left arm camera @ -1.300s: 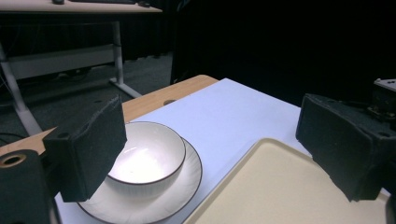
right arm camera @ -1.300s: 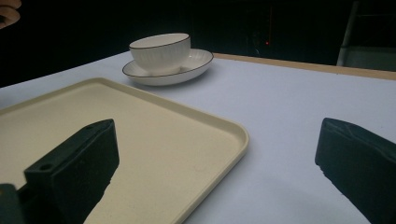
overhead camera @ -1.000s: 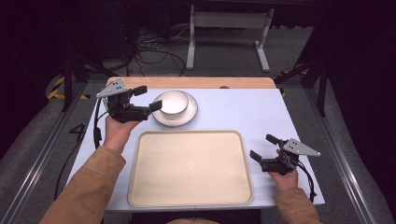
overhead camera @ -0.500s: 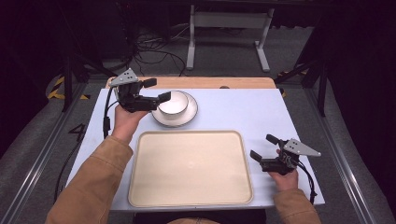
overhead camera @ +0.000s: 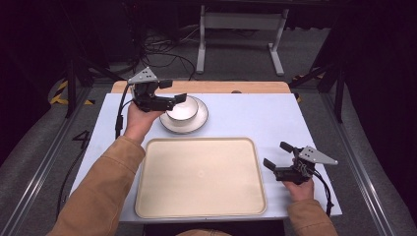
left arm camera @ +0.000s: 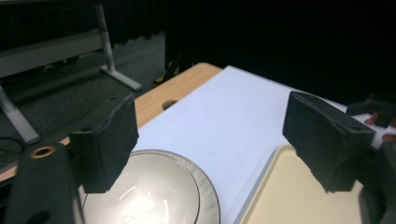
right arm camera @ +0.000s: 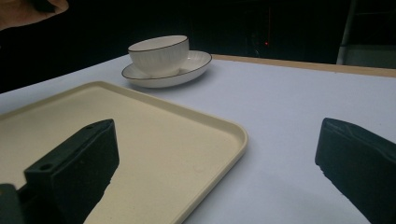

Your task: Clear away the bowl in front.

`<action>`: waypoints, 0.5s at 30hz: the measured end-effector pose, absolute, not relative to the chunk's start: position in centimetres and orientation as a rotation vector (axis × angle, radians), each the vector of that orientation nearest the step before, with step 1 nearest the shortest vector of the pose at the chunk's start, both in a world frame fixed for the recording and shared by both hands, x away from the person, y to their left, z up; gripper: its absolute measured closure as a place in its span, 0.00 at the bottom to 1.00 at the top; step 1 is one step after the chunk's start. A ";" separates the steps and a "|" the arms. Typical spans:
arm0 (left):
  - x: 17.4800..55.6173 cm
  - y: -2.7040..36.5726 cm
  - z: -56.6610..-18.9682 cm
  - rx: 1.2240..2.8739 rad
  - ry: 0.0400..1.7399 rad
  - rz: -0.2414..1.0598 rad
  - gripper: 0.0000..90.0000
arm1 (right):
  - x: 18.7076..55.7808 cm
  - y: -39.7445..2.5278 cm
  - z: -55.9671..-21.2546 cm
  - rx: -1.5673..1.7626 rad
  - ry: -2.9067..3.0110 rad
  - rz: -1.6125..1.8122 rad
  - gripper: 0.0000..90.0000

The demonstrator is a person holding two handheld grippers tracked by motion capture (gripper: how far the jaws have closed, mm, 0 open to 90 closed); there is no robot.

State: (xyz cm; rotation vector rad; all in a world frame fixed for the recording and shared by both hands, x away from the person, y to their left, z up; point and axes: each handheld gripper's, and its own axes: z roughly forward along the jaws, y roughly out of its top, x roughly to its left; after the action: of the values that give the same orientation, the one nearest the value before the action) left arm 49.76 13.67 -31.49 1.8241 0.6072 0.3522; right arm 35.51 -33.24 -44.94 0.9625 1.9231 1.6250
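Lying across the wooden table [overhead camera: 255, 87], one pale blue mat [overhead camera: 255, 118] carries everything else. One cream tray [overhead camera: 200, 177] sits on it toward six o'clock, bare inside. One white plate [overhead camera: 200, 124] rests at about eleven o'clock from the tray, just beyond its far rim, and one white bowl [overhead camera: 183, 109] stands upright on that plate. Two grippers are in play. The left gripper [overhead camera: 173, 91] hovers at the bowl's nine o'clock side, raised above the mat, its jaws spread wide apart and gripping nothing; the sleeved forearm reaches in from six o'clock. The right gripper [overhead camera: 278, 155] rests low at the tray's three o'clock edge, jaws likewise parted and empty.
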 end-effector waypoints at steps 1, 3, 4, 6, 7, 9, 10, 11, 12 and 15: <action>49.8 13.5 -31.6 1.845 0.602 0.355 0.25 | 35.5 -33.3 -44.9 0.965 1.922 1.626 0.00; 50.0 13.1 -31.7 1.903 0.604 0.346 0.27 | 35.5 -33.3 -44.9 0.967 1.919 1.626 0.00; 50.1 13.0 -31.8 1.929 0.597 0.354 0.28 | 35.4 -33.3 -44.9 0.966 1.917 1.627 0.00; 50.3 12.5 -32.1 2.000 0.591 0.368 0.28 | 35.4 -33.3 -44.9 0.965 1.919 1.625 0.00; 50.3 12.2 -32.2 2.030 0.588 0.373 0.28 | 35.4 -33.2 -44.9 0.967 1.919 1.626 0.00; 50.4 11.8 -32.4 2.090 0.575 0.409 0.30 | 35.4 -33.2 -44.9 0.970 1.919 1.625 0.00; 50.4 11.6 -32.4 2.112 0.572 0.423 0.32 | 35.4 -33.3 -44.9 0.969 1.920 1.626 0.00; 50.4 11.6 -32.4 2.112 0.572 0.423 0.36 | 35.4 -33.3 -44.9 0.969 1.920 1.626 0.00; 50.4 11.4 -32.5 2.147 0.560 0.459 0.36 | 35.4 -33.3 -44.9 0.967 1.918 1.630 0.00; 50.5 11.2 -32.9 2.195 0.552 0.474 0.46 | 35.4 -33.2 -44.9 0.960 1.928 1.634 0.00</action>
State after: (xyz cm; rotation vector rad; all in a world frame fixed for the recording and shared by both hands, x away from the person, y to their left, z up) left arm 50.46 11.17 -32.88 2.1951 0.5524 0.4742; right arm 35.42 -33.21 -44.91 0.9596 1.9278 1.6344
